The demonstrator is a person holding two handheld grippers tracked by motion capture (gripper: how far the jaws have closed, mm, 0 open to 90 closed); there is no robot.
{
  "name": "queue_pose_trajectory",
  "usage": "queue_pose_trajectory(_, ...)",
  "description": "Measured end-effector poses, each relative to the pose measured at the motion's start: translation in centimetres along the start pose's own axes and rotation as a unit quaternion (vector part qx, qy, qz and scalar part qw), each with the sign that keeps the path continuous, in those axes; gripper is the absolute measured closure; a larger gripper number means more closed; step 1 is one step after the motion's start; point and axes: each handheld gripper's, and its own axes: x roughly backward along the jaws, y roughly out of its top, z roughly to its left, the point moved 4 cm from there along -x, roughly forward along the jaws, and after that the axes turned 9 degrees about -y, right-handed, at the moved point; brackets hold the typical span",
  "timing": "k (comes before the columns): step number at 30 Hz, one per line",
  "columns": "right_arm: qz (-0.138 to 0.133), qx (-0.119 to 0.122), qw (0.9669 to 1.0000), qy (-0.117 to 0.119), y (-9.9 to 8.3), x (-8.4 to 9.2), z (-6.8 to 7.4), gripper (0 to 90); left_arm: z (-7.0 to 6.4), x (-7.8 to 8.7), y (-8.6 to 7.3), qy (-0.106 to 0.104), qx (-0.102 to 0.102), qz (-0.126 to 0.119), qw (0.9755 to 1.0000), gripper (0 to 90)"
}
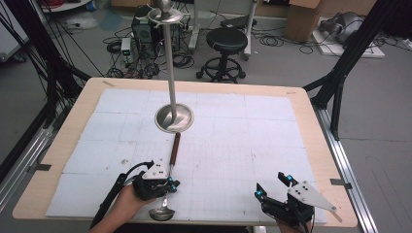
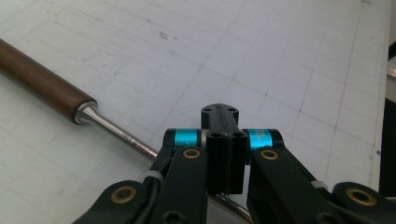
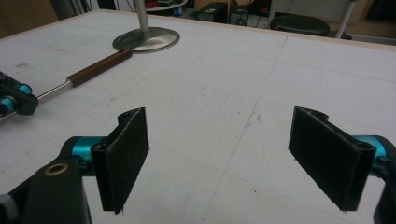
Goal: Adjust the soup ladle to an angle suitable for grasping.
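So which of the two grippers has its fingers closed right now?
The left gripper, at the ladle: its fingers are pressed together over the ladle's metal shaft. The right gripper rests with fingers spread wide apart, nothing between them.

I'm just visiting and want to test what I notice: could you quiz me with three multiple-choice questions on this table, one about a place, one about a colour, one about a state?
1. Where does the ladle's bowl lie?
A. at the table's near edge
B. on the stand's base
C. on the stool

2. What colour is the ladle's handle?
A. blue
B. brown
C. white

3. How do the right tongs stand?
A. clamped on the ladle
C. shut on nothing
B. open, nothing between them

Answers:
1 A, the bowl lies beside the left tongs at the near edge.
2 B, the grip is brown wood.
3 B, the pads stand wide apart over bare table.
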Motion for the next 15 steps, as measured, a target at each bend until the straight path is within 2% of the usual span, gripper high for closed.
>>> queue_pose_trajectory(8, 0.001, 0.002, 1.0000, 0.000, -0.03, -0.07, -0.03, 19.2, 0.22, -0.01, -0.14, -0.004, 0.005, 0.009, 0.9999, 89.5)
queue_pose_trajectory(15, 0.002, 0.000, 1.0000, -0.001, -0.06, -0.01, -0.07, 19.3, 0.64, 0.61, -0.35, -0.006, 0.008, 0.024, 0.9997, 89.6)
